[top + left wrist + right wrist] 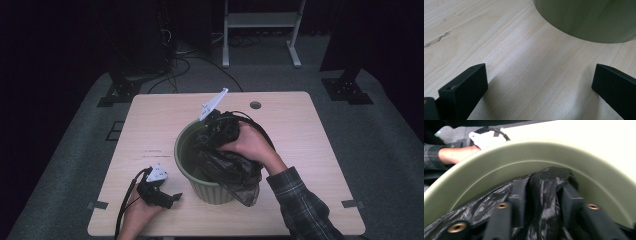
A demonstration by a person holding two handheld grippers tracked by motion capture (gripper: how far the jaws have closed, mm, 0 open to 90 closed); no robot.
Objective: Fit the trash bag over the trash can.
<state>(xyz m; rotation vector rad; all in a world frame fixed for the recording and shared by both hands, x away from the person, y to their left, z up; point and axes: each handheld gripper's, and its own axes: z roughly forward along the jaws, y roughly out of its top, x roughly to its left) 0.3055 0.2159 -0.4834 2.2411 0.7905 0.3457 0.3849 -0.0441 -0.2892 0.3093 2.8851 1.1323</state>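
Black plastic film bunches between my right gripper's [544, 202] fingers [517, 202], which are clamped on a fold of the black trash bag [541, 192] just inside the green bin's [499, 157] far wall. From above, my right hand [252, 142] reaches over the bin's rim [176, 150] from the counter's [280, 115] right, with the right gripper [220, 131] tipped down into the mouth. Most of the bag [227, 167] lies crumpled inside the bin, while one edge of it spills over the near right rim and hangs down the outer wall toward me.

My left gripper [167, 200] rests low on the counter to the near left of the bin, fingers [464, 87] spread wide and holding nothing. In the left gripper view, bare wood lies between them and the bin's ribbed green wall [586, 20] stands ahead and slightly to the right, near but not touching.

What matters for the coming move, as I judge it: the pinched fold sits at the far side of the bin, and the rim there curves just beyond and above my right fingers. The fold would need to go up and outward, away from me, to drape over that lip. My right hand is plainly the nearer one for that. The left fingers are well placed to steady the bin wall, or to take the loose edge hanging on the near side.
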